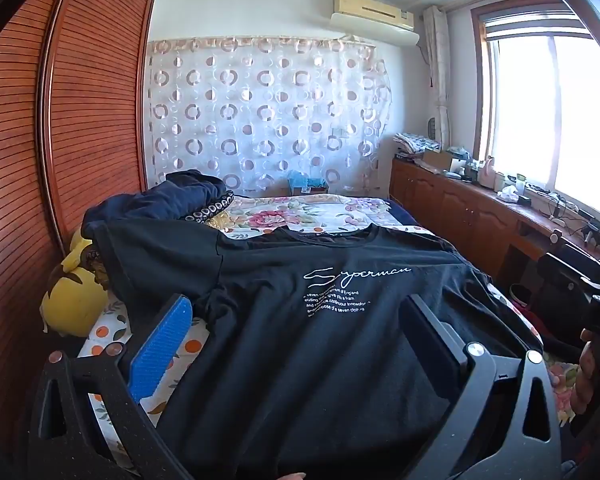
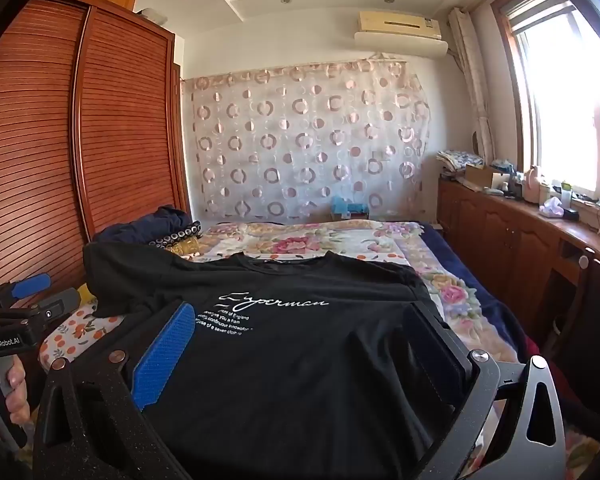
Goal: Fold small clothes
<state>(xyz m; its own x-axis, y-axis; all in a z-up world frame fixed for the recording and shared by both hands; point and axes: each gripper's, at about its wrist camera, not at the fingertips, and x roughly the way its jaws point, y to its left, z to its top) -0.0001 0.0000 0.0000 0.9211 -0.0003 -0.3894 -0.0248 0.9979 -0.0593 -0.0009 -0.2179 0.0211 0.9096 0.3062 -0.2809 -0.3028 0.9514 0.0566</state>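
A black T-shirt (image 1: 300,320) with white "Superman" lettering lies spread face up on the bed, collar toward the far end; it also shows in the right wrist view (image 2: 300,344). My left gripper (image 1: 296,312) is open wide, its jaws hovering over the shirt's lower left part, with the blue pad (image 1: 160,348) over the shirt's left edge. My right gripper (image 2: 300,320) is open wide over the shirt's lower right part. Neither holds cloth. The shirt's hem is hidden below both views.
The bed (image 1: 300,208) has a floral cover. A dark blue garment pile (image 1: 160,200) and a yellow plush toy (image 1: 74,300) sit at its left side by the wooden wardrobe (image 1: 60,120). A wooden cabinet with clutter (image 1: 500,204) runs along the right under the window.
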